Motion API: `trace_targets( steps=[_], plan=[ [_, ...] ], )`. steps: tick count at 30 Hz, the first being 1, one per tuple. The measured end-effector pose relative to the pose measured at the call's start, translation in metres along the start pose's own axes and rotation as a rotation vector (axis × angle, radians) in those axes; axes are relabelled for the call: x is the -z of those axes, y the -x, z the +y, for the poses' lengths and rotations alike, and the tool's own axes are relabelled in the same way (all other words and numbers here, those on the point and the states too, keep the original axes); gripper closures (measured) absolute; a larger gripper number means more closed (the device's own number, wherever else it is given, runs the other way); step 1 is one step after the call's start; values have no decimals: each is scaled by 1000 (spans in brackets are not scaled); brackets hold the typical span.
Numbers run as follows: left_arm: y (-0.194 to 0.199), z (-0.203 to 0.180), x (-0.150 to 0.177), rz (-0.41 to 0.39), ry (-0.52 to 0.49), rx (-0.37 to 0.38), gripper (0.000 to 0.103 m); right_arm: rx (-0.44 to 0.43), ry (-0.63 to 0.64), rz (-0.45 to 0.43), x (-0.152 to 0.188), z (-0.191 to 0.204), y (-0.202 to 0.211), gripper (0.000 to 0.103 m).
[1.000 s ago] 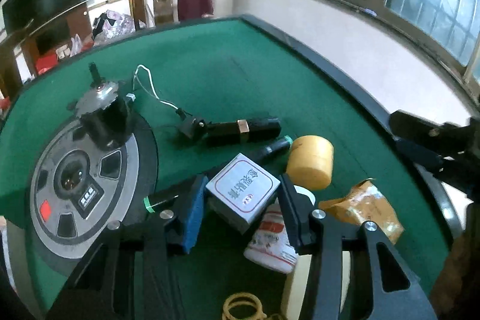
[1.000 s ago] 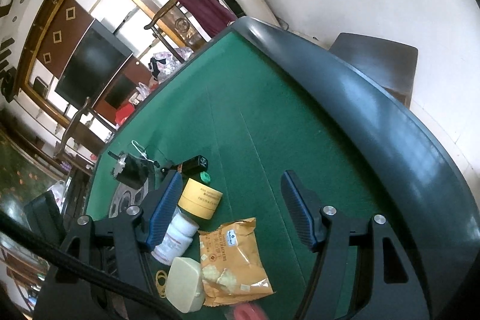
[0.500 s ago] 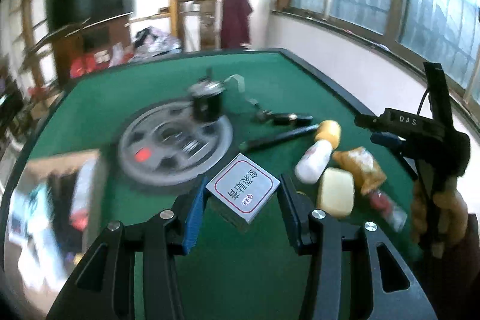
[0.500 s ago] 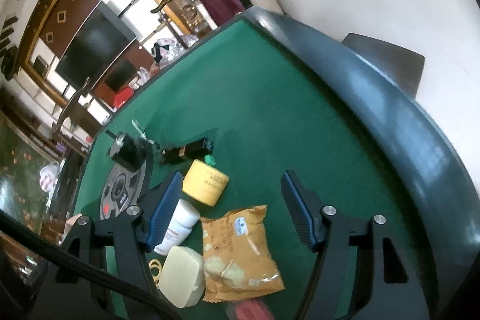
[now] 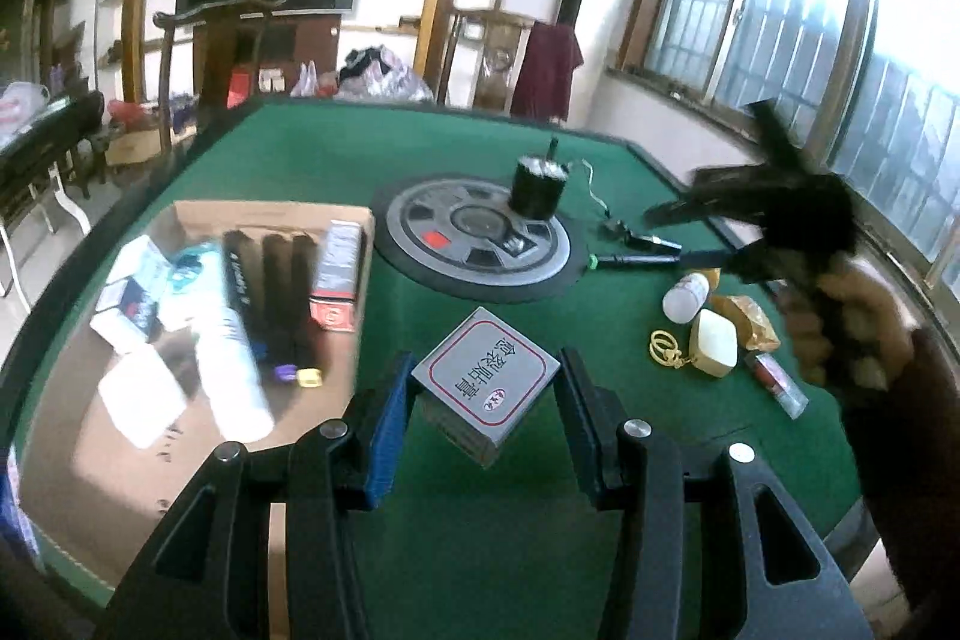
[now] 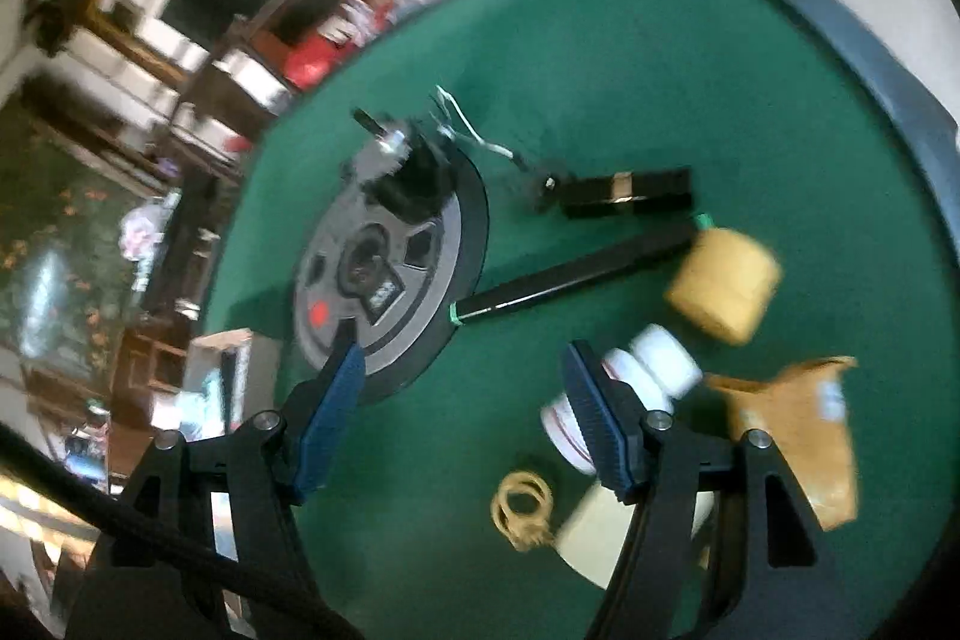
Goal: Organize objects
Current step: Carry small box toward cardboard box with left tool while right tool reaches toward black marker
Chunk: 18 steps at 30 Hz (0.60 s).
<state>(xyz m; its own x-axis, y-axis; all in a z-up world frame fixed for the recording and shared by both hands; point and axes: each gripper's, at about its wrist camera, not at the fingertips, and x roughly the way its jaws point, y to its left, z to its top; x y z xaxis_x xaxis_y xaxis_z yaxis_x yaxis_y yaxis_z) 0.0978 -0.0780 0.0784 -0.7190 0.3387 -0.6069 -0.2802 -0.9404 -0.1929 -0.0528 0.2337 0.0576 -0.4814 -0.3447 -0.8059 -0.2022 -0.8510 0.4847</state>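
Note:
My left gripper (image 5: 483, 400) is shut on a small grey box with a red border (image 5: 486, 379) and holds it above the green table (image 5: 480, 550). An open cardboard box (image 5: 180, 214) holding several items lies to its left. My right gripper (image 6: 462, 400) stands open over the green felt with nothing between its fingers; it also shows, blurred, at the right of the left wrist view (image 5: 756, 214), held by a hand. Beside it lie a white pill bottle (image 6: 660, 370), a yellow roll (image 6: 723, 283), a tan packet (image 6: 804, 430), a cream soap-like block (image 6: 591, 532), rubber bands (image 6: 522, 511) and a black pen (image 6: 570, 280).
A round grey disc (image 5: 474, 238) with a black motor (image 5: 537, 184) on it sits mid-table. A black clip-like bar with white wires (image 6: 624, 190) lies behind the pen. A small red tube (image 5: 777, 382) rests near the table's right rim. Chairs and shelves stand beyond.
My left gripper has carried the grey box left and back from the cluster, so the cardboard box has come into view. My right gripper has swung over the cluster of small items.

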Motion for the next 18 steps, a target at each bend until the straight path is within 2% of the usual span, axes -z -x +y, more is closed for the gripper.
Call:
trace_targets(
  steps=[1,3,4,5,11,12,13,15,18],
  plan=[
    [4,4,1,-10,-2,1,61,52,-37,29,-2,-2,-13,36],
    [9,11,4,-22,1,4,61,85,-98,39,-3,-8,-26,39],
    [11,17,7,-22,9,10,61,130,-135,37,-7,-9,-34,40],
    [11,22,9,-22,16,17,61,164,-156,19,-10,-9,-38,47],
    [14,48,20,-25,48,46,61,358,-279,-60,-25,0,-56,48],
    [15,50,21,-26,53,54,61,379,-275,-72,-27,2,-58,55],
    [15,53,23,-29,58,59,61,394,-267,-92,-26,5,-59,57],
    [15,58,24,-31,66,63,61,379,-259,-107,-22,9,-60,69],
    [15,67,27,-32,91,73,61,378,-178,-98,-19,18,-58,82]
  ],
)
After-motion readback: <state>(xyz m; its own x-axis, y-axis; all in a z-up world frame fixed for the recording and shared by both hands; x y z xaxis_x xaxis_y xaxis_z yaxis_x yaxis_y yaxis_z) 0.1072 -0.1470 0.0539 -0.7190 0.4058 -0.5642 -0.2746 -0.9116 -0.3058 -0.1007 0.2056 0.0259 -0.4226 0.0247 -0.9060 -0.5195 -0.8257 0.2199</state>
